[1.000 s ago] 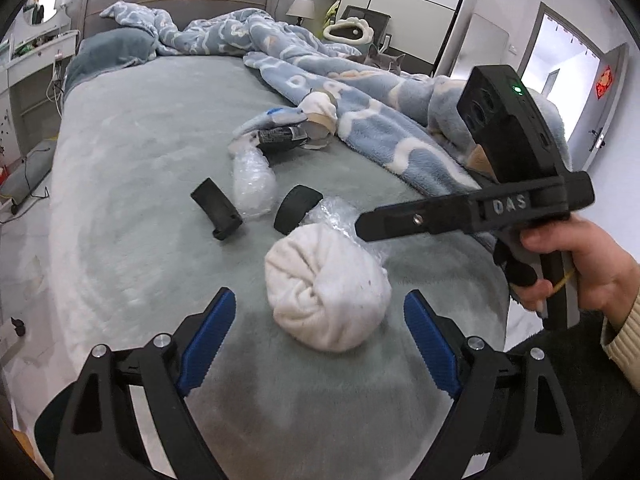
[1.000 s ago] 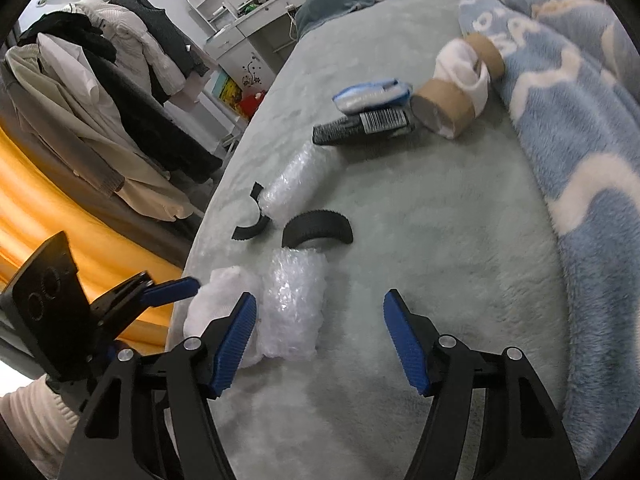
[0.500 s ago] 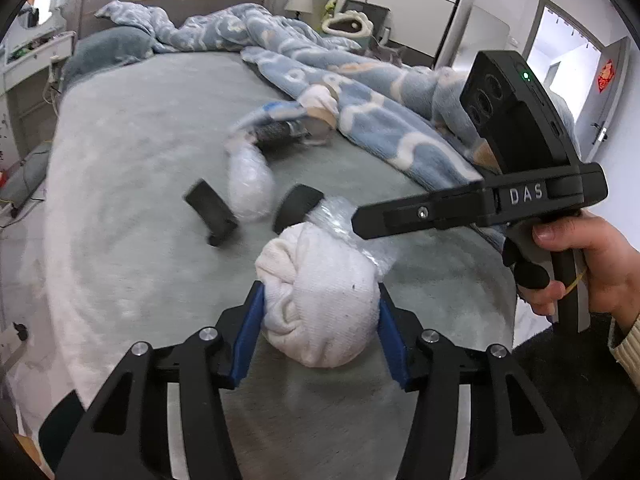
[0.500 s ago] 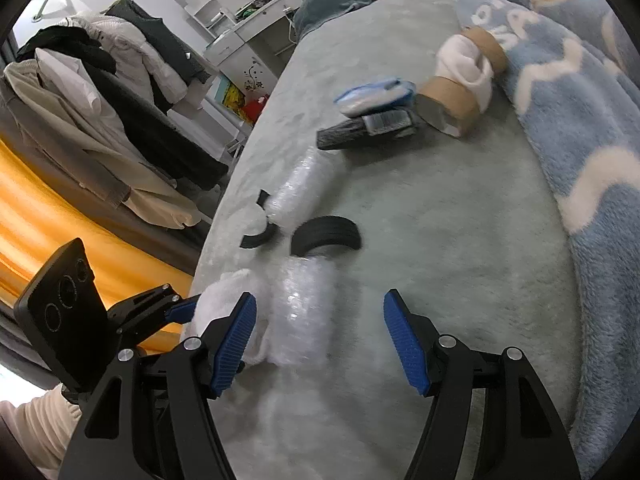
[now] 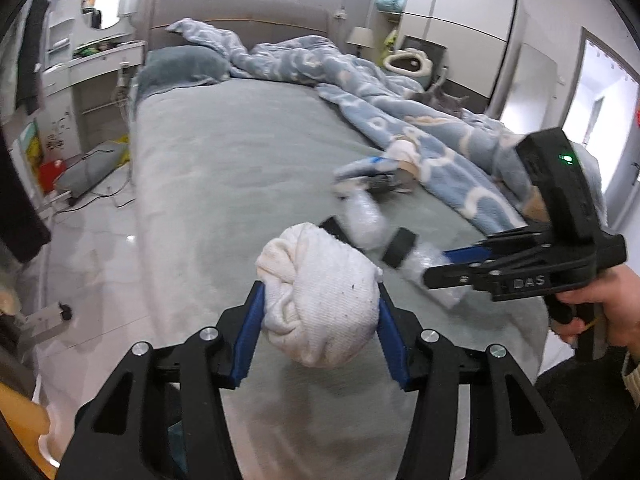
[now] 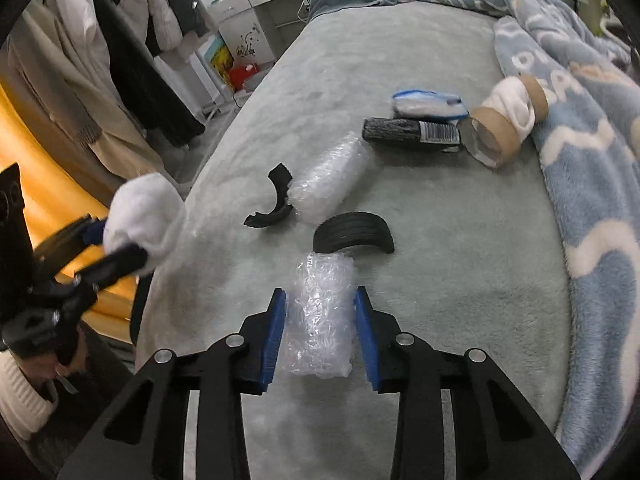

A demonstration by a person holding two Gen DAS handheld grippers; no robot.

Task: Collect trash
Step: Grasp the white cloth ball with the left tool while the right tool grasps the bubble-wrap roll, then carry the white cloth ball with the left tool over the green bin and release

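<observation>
Big grey bed [image 6: 440, 60] with a blue blanket [image 6: 592, 184] bunched along one side. Left gripper [image 5: 318, 322] is clamped on a balled-up white cloth [image 5: 320, 300], lifted off the bed. Right gripper [image 6: 320, 334] is closing round a bubble wrap wad [image 6: 322, 312] near the edge, pads about touching it. Black curved scraps [image 6: 354, 236] lie just beyond.

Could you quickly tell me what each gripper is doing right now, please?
Left gripper: shut on the white cloth bundle.
Right gripper: jaws closing on the bubble wrap roll.
</observation>
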